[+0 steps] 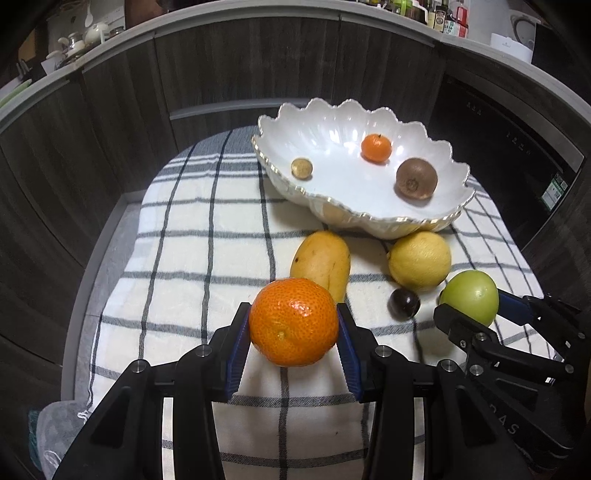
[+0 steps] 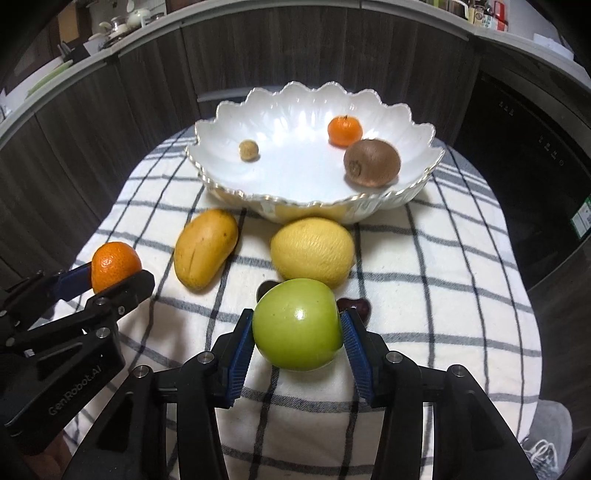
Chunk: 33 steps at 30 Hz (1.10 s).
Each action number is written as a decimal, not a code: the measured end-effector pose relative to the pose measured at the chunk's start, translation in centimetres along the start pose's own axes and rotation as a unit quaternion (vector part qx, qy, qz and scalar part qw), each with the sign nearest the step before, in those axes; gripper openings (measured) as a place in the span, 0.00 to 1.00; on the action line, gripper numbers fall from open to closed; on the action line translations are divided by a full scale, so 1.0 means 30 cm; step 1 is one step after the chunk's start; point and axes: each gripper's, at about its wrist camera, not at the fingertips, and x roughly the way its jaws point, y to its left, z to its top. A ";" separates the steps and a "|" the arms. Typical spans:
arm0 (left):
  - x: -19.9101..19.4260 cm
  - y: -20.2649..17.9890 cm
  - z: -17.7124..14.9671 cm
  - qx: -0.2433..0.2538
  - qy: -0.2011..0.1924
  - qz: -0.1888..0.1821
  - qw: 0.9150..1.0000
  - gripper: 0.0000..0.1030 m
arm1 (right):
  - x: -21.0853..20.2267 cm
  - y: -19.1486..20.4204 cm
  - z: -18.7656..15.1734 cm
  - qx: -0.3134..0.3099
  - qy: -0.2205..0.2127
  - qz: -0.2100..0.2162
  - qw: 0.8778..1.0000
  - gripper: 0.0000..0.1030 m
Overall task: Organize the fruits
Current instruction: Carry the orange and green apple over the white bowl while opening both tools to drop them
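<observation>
My left gripper (image 1: 293, 321) is shut on a large orange (image 1: 293, 321), its blue pads pressed on both sides; the same orange (image 2: 115, 265) shows at the left of the right wrist view. My right gripper (image 2: 297, 326) is shut on a green apple (image 2: 297, 325), seen also as the apple (image 1: 470, 297) at the right of the left wrist view. Behind them stands a white scalloped bowl (image 1: 332, 206) holding a small mandarin (image 1: 376, 147), a kiwi (image 1: 416, 178) and a small tan fruit (image 1: 301, 168). A mango (image 1: 322, 264), a lemon (image 1: 420, 260) and a dark plum (image 1: 404, 302) lie on the cloth.
A white cloth with dark checks (image 1: 192, 258) covers the small table. Dark wood cabinet fronts (image 1: 110, 122) curve around behind it, with a counter of jars and bottles (image 1: 443, 18) above. A second dark fruit (image 2: 354, 305) lies partly hidden behind the apple.
</observation>
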 end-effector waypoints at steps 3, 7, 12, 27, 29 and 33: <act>-0.021 -0.010 0.029 -0.002 -0.011 -0.002 1.000 0.42 | -0.025 -0.015 0.023 0.001 -0.011 -0.003 1.000 0.47; -0.047 -0.021 0.069 -0.002 -0.026 -0.003 1.000 0.42 | -0.065 -0.034 0.067 0.002 -0.032 -0.009 0.999 0.47; -0.062 -0.021 0.130 -0.005 -0.042 -0.004 0.999 0.42 | -0.101 -0.058 0.131 0.002 -0.055 -0.019 0.998 0.47; 0.004 -0.017 0.382 -0.027 -0.093 0.009 0.995 0.42 | -0.076 -0.106 0.339 0.031 -0.089 -0.036 0.995 0.47; 0.026 -0.017 0.405 -0.029 -0.093 0.011 0.995 0.42 | -0.062 -0.115 0.363 0.036 -0.091 -0.038 0.994 0.47; 0.082 -0.012 0.456 -0.033 -0.093 0.015 0.995 0.42 | -0.022 -0.137 0.421 0.040 -0.095 -0.043 0.994 0.47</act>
